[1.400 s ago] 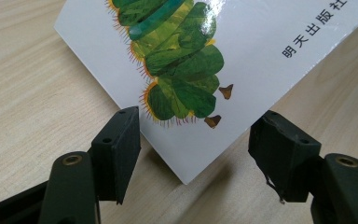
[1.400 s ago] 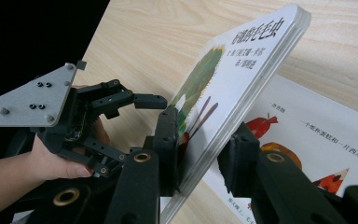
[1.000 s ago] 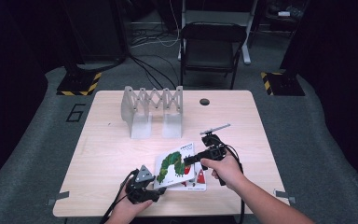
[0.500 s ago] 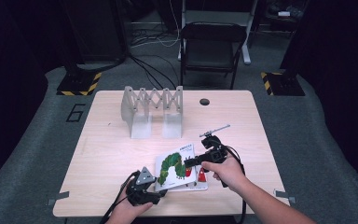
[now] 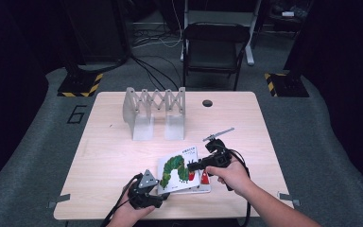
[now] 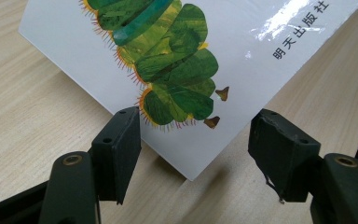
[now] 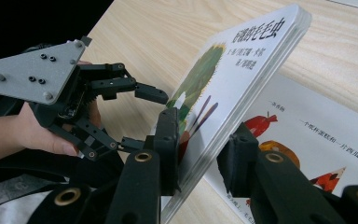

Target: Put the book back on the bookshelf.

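Note:
A picture book (image 5: 176, 166) with a green caterpillar on its white cover lies near the table's front edge. My right gripper (image 7: 200, 135) is shut on the book's thick lifted cover and pages (image 7: 242, 70), holding them tilted up off an open page with fruit pictures (image 7: 317, 135). In the high view the right gripper (image 5: 192, 165) reaches in from the book's right side. My left gripper (image 6: 196, 135) is open at the book's near left corner (image 6: 191, 172), which sits between the jaws without touching them. The left gripper (image 5: 163, 195) is also in the high view.
A white folding rack (image 5: 154, 111) stands at the back of the wooden table (image 5: 108, 156). A small dark round spot (image 5: 207, 103) lies to the rack's right. A black chair (image 5: 215, 45) and cables are on the floor beyond the table.
My right gripper has shifted slightly left and toward the front edge with the lifted pages in it. The left gripper has stayed in place.

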Tool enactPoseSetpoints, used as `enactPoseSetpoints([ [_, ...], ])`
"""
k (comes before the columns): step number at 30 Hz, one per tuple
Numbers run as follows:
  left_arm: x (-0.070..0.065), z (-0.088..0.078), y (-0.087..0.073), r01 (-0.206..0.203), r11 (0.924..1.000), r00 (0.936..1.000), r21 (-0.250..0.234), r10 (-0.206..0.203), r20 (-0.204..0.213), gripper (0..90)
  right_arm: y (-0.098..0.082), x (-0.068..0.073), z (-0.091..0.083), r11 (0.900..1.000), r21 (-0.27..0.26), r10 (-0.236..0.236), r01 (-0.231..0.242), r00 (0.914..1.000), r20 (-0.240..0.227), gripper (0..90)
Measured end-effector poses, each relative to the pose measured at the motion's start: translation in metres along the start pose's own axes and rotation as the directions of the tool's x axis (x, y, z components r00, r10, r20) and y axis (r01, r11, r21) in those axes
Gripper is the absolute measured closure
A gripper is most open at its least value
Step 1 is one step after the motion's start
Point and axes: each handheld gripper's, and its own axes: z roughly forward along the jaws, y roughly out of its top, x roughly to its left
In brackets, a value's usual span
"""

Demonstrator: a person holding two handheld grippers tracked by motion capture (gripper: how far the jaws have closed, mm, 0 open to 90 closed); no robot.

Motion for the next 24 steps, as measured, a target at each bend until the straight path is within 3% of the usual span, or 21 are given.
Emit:
enactPoseSetpoints([
  [5, 0.004, -0.005, 0.000, 0.032, 0.9995, 0.9982, -0.009, -0.031, 0.050, 35.8, -0.001, -0.001, -0.002, 0.999, -0.002, -0.036, 0.036, 0.9994, -0.001, 71.8],
  [9, 0.003, -0.006, 0.001, 0.025, 0.9997, 0.9983, -0.009, -0.024, 0.052, 35.8, -0.003, -0.001, -0.003, 0.998, -0.002, -0.067, 0.067, 0.9977, -0.006, 71.9],
  [12, 0.005, -0.009, 0.002, 0.042, 0.9986, 0.9974, -0.031, -0.040, 0.060, 37.9, -0.003, -0.001, -0.003, 0.997, -0.007, -0.080, 0.080, 0.9967, -0.012, 72.1],
  [15, 0.011, -0.014, 0.004, 0.074, 0.9958, 0.9953, -0.053, -0.071, 0.067, 37.9, -0.005, -0.001, -0.005, 0.993, -0.004, -0.115, 0.114, 0.9931, -0.023, 72.5],
  [17, 0.018, -0.020, 0.007, 0.098, 0.9931, 0.9942, -0.064, -0.095, 0.050, 37.9, -0.005, -0.001, -0.005, 0.991, -0.001, -0.131, 0.131, 0.9909, -0.032, 72.6],
  [24, 0.026, -0.023, 0.012, 0.110, 0.9917, 0.9932, -0.066, -0.107, 0.044, 37.6, -0.007, 0.001, -0.006, 0.978, 0.001, -0.210, 0.210, 0.9764, -0.049, 72.7],
])
